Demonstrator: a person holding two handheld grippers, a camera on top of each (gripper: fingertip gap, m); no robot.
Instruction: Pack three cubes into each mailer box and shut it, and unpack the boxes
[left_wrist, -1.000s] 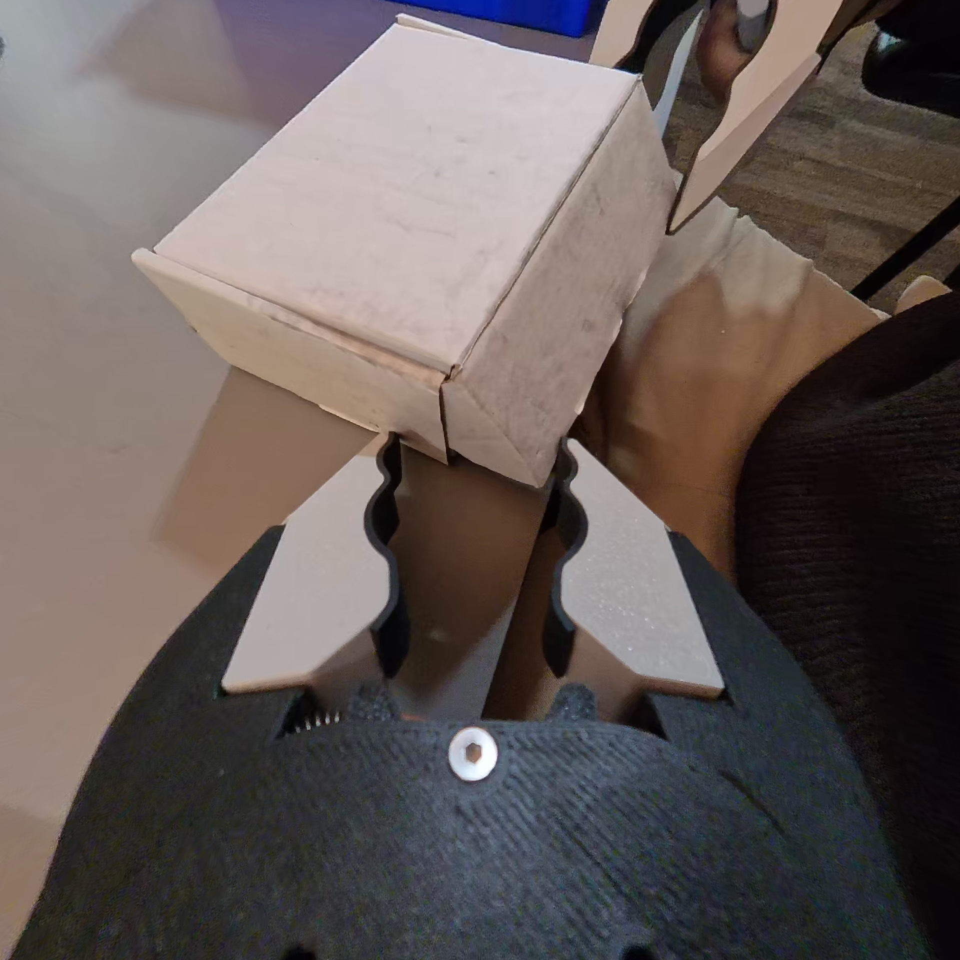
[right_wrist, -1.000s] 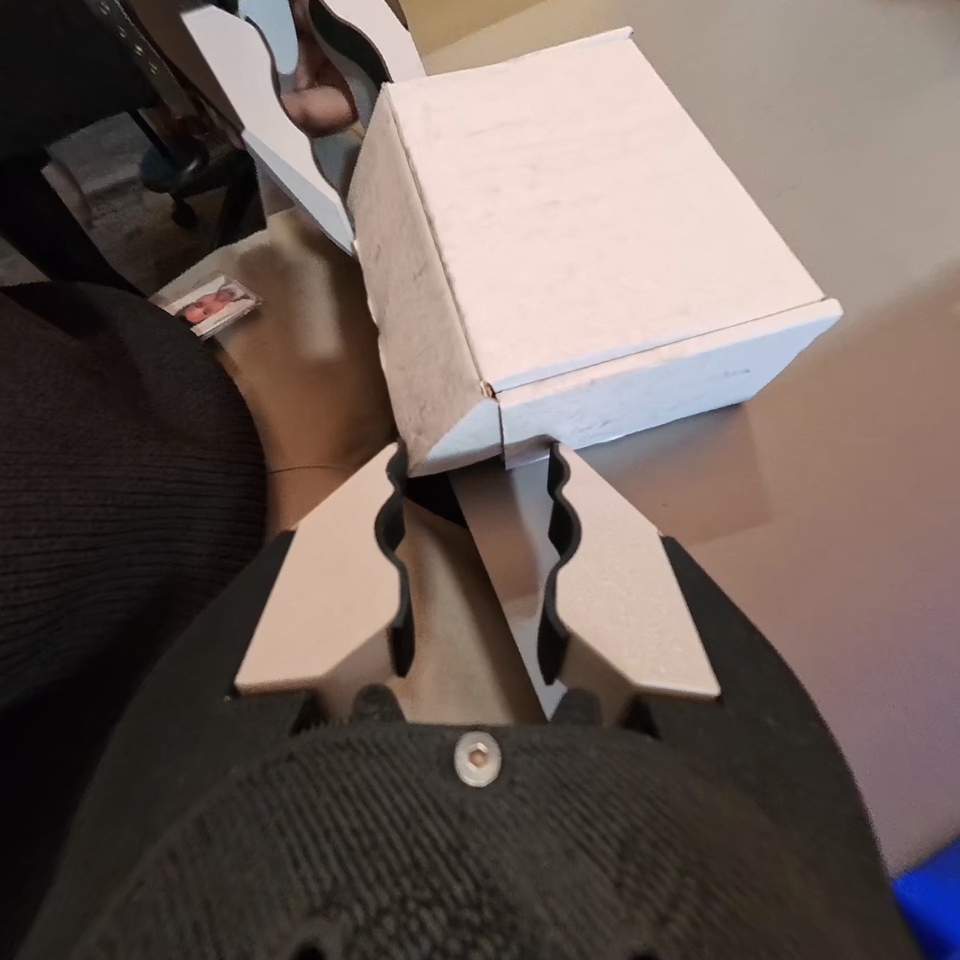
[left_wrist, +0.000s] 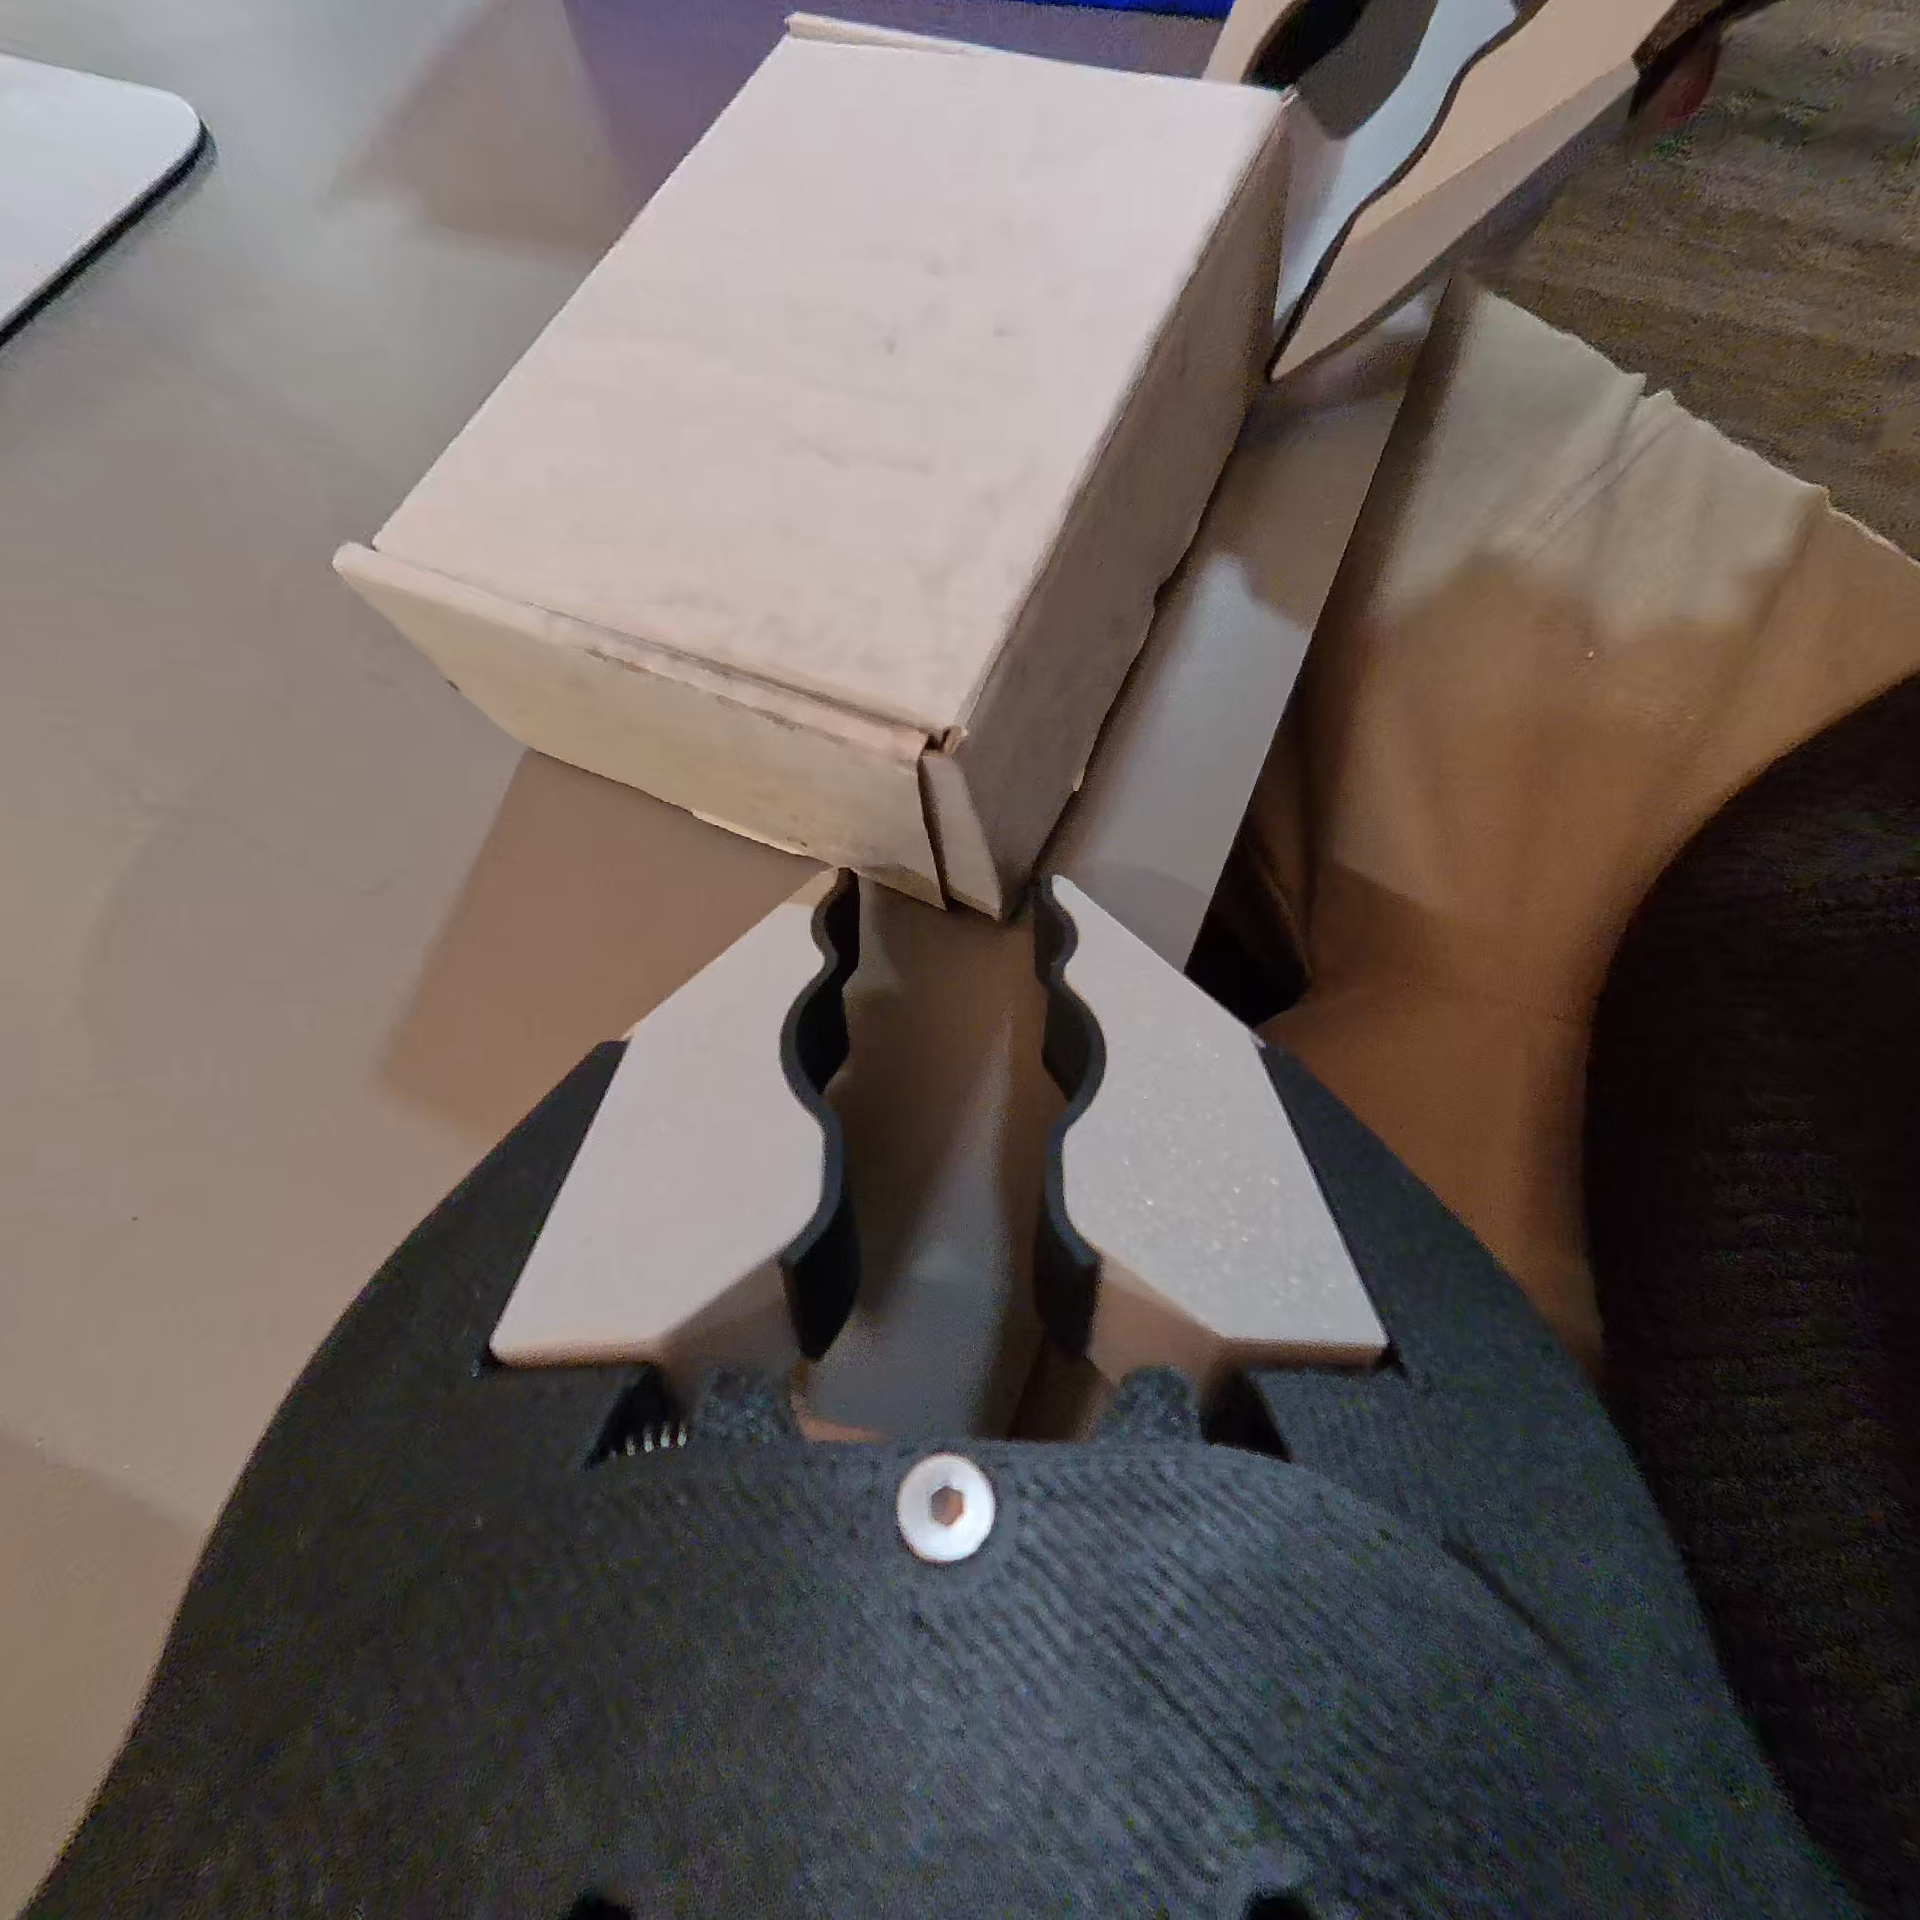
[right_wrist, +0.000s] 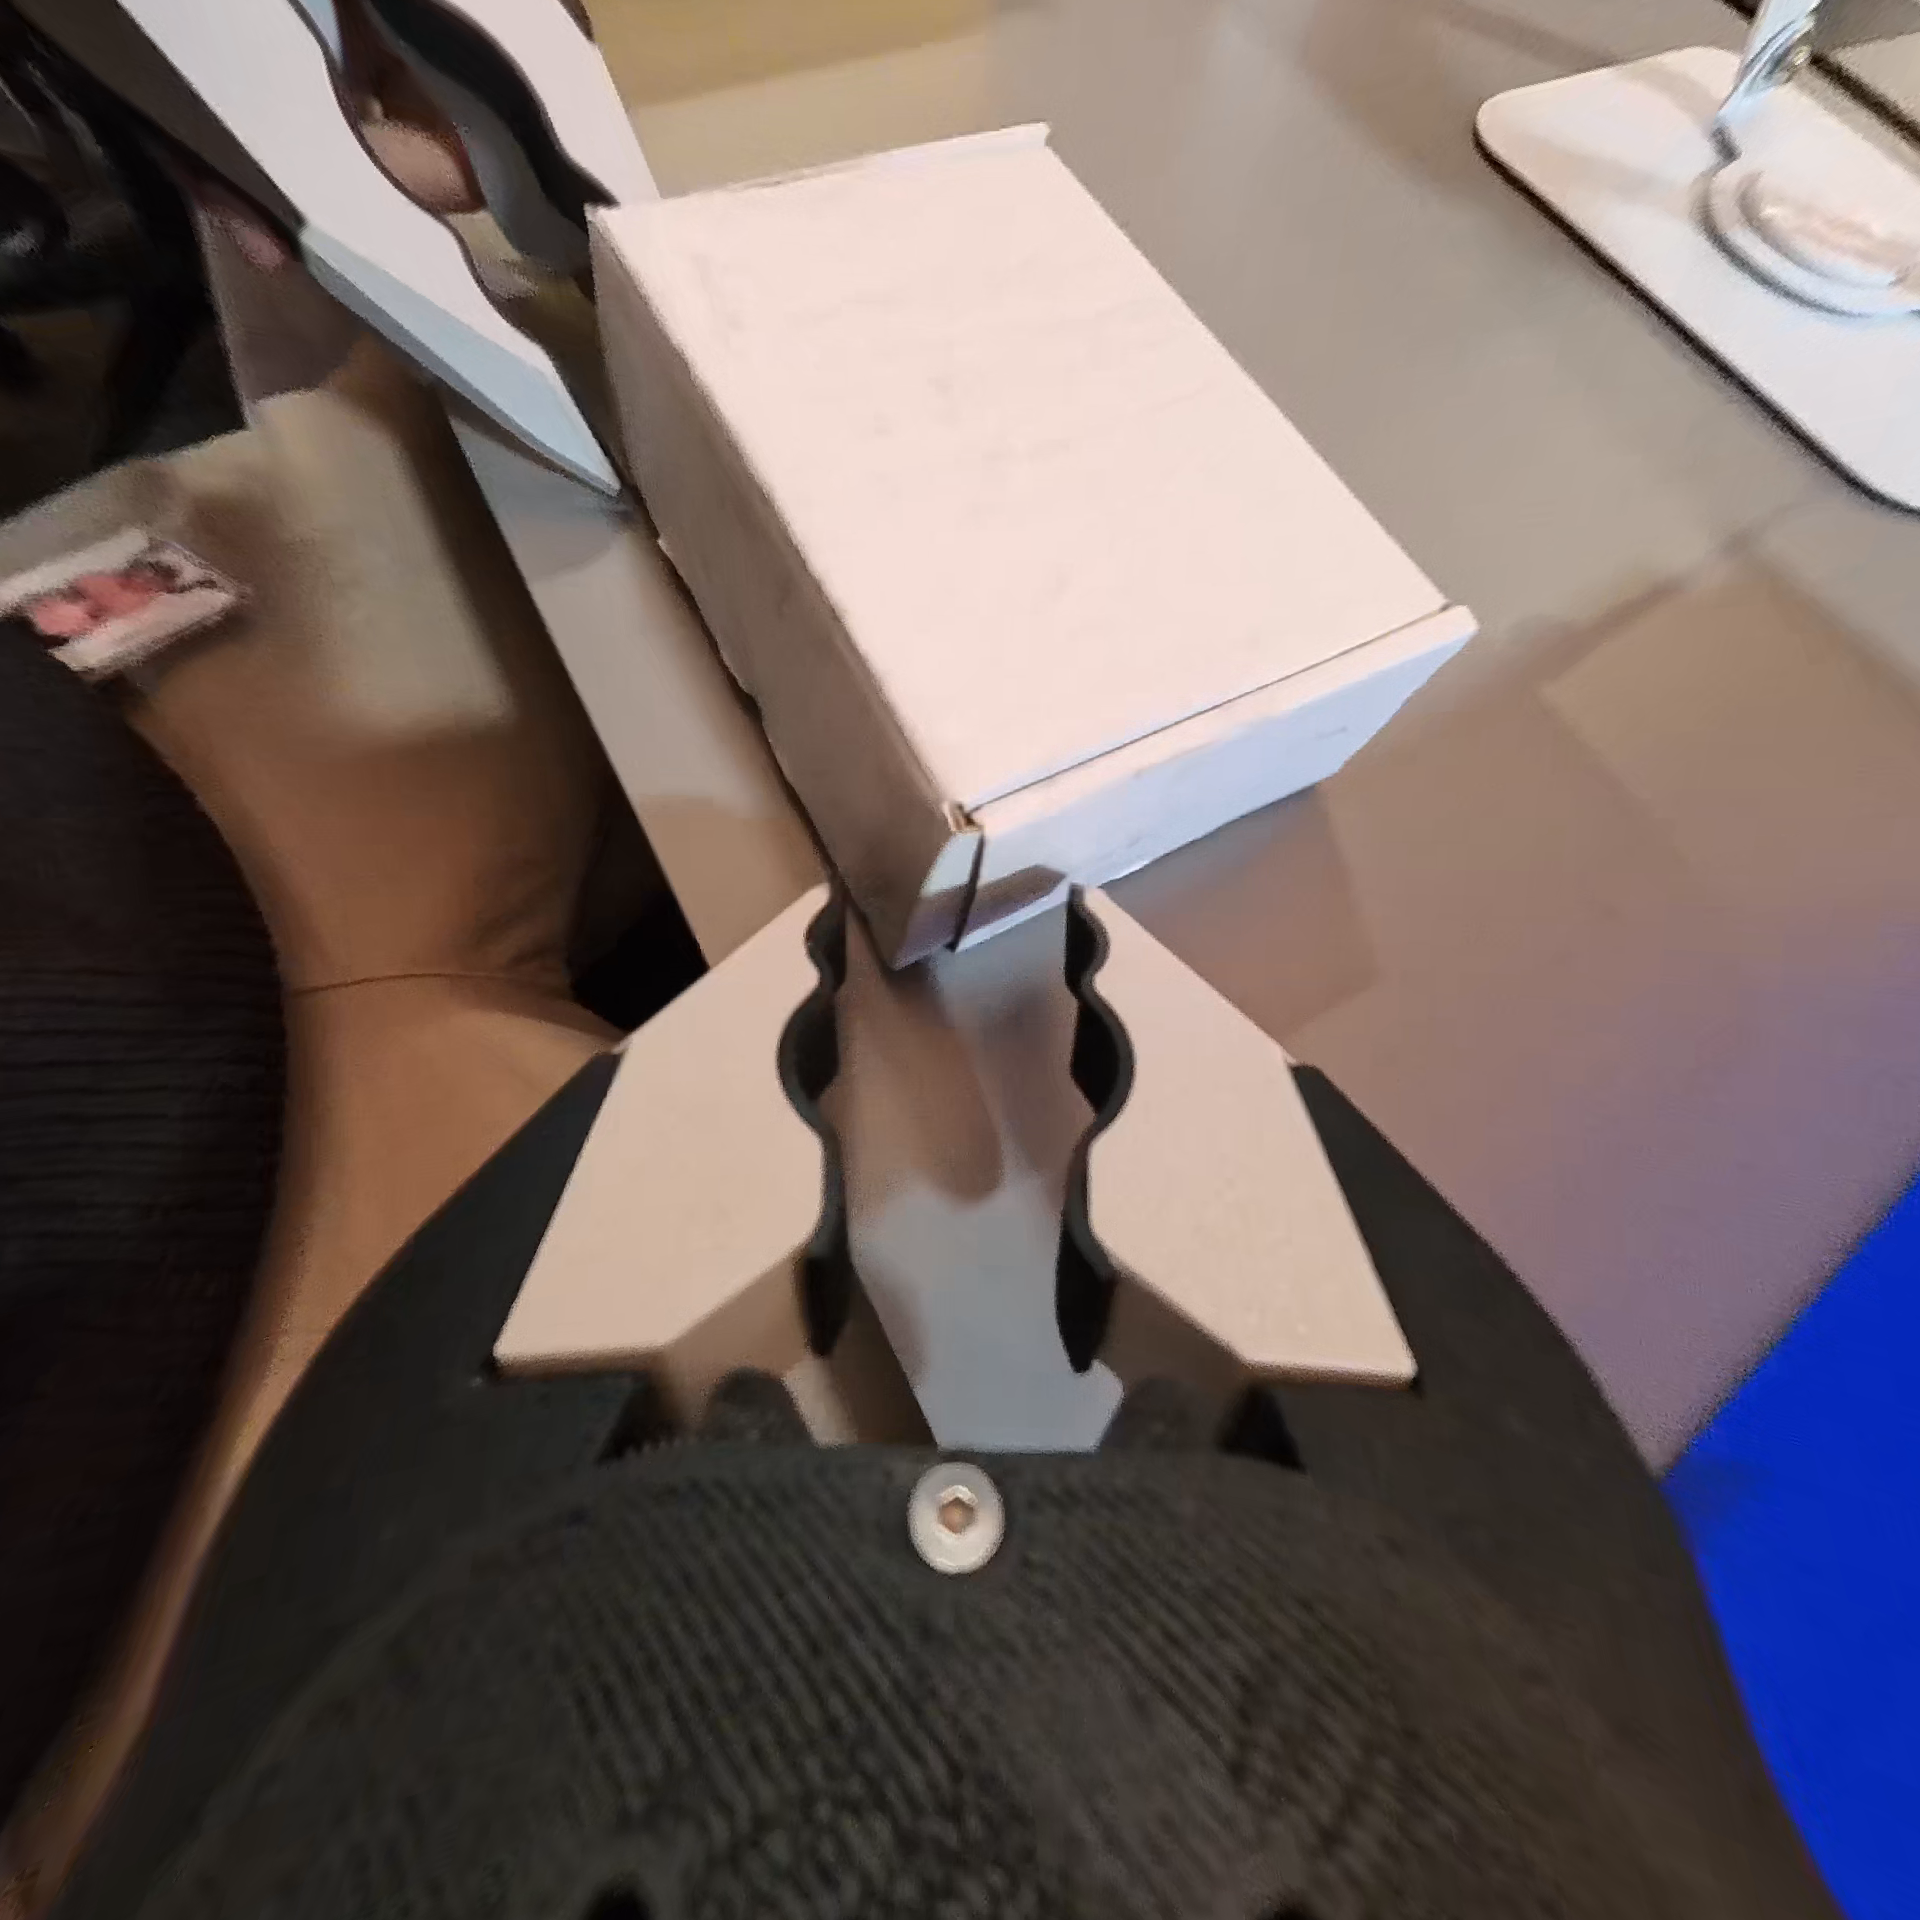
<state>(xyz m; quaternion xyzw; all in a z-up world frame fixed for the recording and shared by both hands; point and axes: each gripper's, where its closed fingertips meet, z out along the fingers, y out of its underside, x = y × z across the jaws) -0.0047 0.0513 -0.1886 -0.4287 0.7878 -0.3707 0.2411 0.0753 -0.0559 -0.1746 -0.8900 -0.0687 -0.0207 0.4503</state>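
Both sets of jaws stand part-open, each spread just wide enough to take one lower corner of the mailer box between its tips. The left gripper meets the corner nearest it, and the right gripper meets the opposite one. Whether either is truly squeezing the card or only cradling it cannot be told, since a gap shows behind each corner.

Taking the box as landmark: the grey table lies under it, and the box appears raised off that surface, tilted, hanging over the table's near edge. A white monitor base sits well beyond the box on the table. A blue bin shows to the right gripper's side, away from the box. A person's tan trouser leg and dark knitted sleeve lie below and beside the box. A small card rests on the leg.

The box is shut, lid tucked, its white card scuffed. It looks light and fairly stiff, though thin corrugated card will dent under a hard pinch. Loose cubes inside, if any, would shift its weight when tipped. Corner holds are precarious; the flat side walls or the front lid lip likely offer a surer grip for opening it.
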